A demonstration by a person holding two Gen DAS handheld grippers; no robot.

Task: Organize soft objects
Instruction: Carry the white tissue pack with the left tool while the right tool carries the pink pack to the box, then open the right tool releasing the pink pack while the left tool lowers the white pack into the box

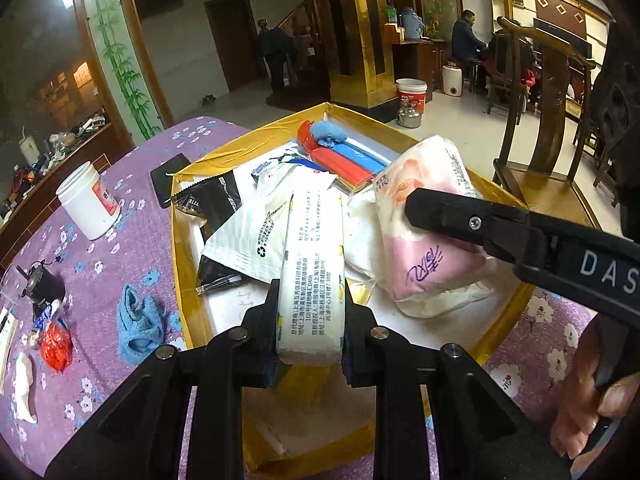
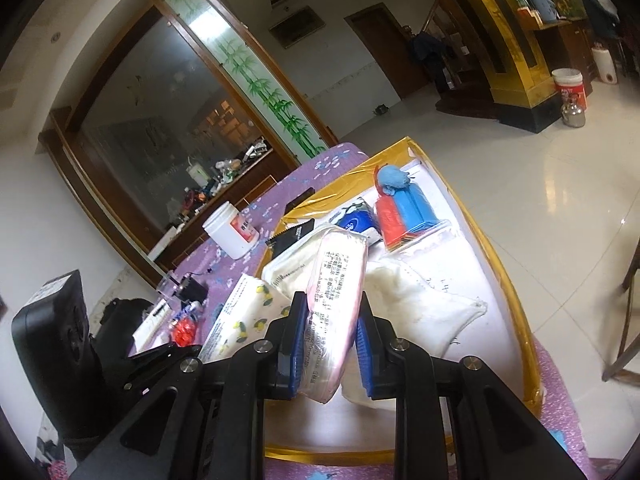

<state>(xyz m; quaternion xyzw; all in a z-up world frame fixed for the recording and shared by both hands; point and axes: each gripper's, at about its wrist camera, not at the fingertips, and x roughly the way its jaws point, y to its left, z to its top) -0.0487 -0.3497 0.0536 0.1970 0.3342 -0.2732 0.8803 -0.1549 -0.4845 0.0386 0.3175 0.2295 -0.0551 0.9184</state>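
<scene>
My left gripper (image 1: 311, 300) is shut on a white tissue pack with lemon print (image 1: 312, 256), held lengthwise over the near part of a gold-rimmed box (image 1: 186, 248). My right gripper (image 2: 332, 312) is shut on a pink and white tissue pack (image 2: 336, 296), its blue pads pressing both sides. In the left wrist view the right gripper (image 1: 420, 216) comes in from the right, with the pink pack (image 1: 432, 248) over the box's right half. The lemon pack (image 2: 246, 316) shows left of the pink one. The box (image 2: 516, 280) holds several packets.
Inside the box lie red and blue packs (image 1: 348, 160), a rolled blue cloth (image 1: 328, 132), black packets (image 1: 212, 204) and a white pouch (image 1: 248, 240). On the purple tablecloth are a blue sock (image 1: 140, 328), a red bag (image 1: 56, 346), a white jar (image 1: 88, 200) and a phone (image 1: 168, 176). A wooden chair (image 1: 548, 120) stands at right.
</scene>
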